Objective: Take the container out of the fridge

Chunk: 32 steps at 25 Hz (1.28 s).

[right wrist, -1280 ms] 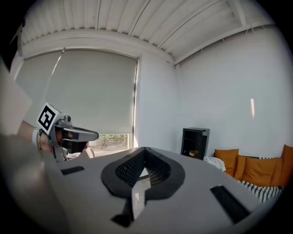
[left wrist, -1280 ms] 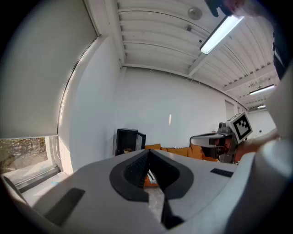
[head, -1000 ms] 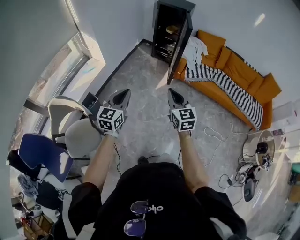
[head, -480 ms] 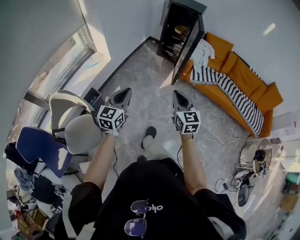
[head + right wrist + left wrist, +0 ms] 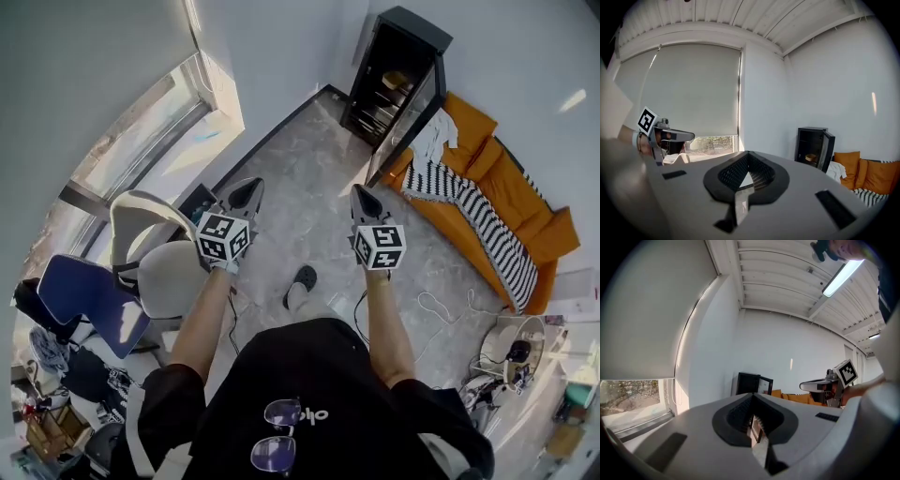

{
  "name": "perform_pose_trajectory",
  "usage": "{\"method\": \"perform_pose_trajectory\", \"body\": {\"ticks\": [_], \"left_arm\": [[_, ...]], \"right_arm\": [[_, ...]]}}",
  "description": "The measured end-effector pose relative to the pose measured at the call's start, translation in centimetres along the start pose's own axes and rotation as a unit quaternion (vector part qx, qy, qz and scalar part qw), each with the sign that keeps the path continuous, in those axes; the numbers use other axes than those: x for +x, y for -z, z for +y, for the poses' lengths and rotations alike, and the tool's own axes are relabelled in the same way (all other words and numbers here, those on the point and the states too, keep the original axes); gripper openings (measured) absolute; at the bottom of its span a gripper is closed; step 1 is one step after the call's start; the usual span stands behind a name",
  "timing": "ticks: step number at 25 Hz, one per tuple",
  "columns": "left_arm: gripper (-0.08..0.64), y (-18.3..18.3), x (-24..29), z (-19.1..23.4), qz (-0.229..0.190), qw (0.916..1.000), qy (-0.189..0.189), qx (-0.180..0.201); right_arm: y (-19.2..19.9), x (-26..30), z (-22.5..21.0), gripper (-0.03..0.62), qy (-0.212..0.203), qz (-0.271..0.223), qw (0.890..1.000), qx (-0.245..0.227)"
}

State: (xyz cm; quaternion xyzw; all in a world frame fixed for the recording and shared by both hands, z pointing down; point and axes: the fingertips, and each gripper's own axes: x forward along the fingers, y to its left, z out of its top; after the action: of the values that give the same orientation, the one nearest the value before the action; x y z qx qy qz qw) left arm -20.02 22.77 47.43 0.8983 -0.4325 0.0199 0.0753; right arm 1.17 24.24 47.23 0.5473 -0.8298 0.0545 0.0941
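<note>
Standing well apart from the black fridge at upper right of the head view, door swung open. Holding left gripper and right gripper side by side at centre frame, both with jaws pressed together and gripping nothing. Seen on a fridge shelf, right of centre in the right gripper view: yellowish container. Just right of the fridge, orange sofa under a striped blanket

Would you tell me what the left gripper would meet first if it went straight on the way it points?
Probably the open fridge, well ahead; the left gripper aims roughly at it, and nothing shows between them.
</note>
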Motion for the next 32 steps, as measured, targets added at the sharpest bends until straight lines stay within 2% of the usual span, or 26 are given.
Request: {"method": "perform_pose_trajectory", "body": {"ticks": [10, 14, 20, 25, 32], "left_arm": [[0.003, -3.2, 9.7, 6.9, -0.015, 0.9998, -0.008, -0.012], [0.003, -3.8, 13.2, 7.9, -0.015, 0.9995, 0.003, -0.027], [0.003, -5.3, 17.3, 8.1, -0.019, 0.9994, 0.018, -0.024], [0.003, -4.9, 19.8, 8.7, -0.005, 0.9992, 0.03, -0.027], [0.003, -4.4, 25.4, 11.5, 0.01, 0.9981, 0.058, -0.02]], "right_arm": [[-3.1, 10.8, -6.2, 0.005, -0.004, 0.006, 1.0, -0.014], [-3.6, 13.1, -8.8, 0.005, 0.003, 0.004, 1.0, -0.005], [-3.9, 15.6, -11.6, 0.005, 0.009, 0.002, 1.0, 0.009], [-3.8, 17.3, -12.6, 0.005, 0.013, 0.003, 1.0, 0.02], [-3.4, 21.6, -14.9, 0.005, 0.04, 0.008, 0.998, 0.043]]}}
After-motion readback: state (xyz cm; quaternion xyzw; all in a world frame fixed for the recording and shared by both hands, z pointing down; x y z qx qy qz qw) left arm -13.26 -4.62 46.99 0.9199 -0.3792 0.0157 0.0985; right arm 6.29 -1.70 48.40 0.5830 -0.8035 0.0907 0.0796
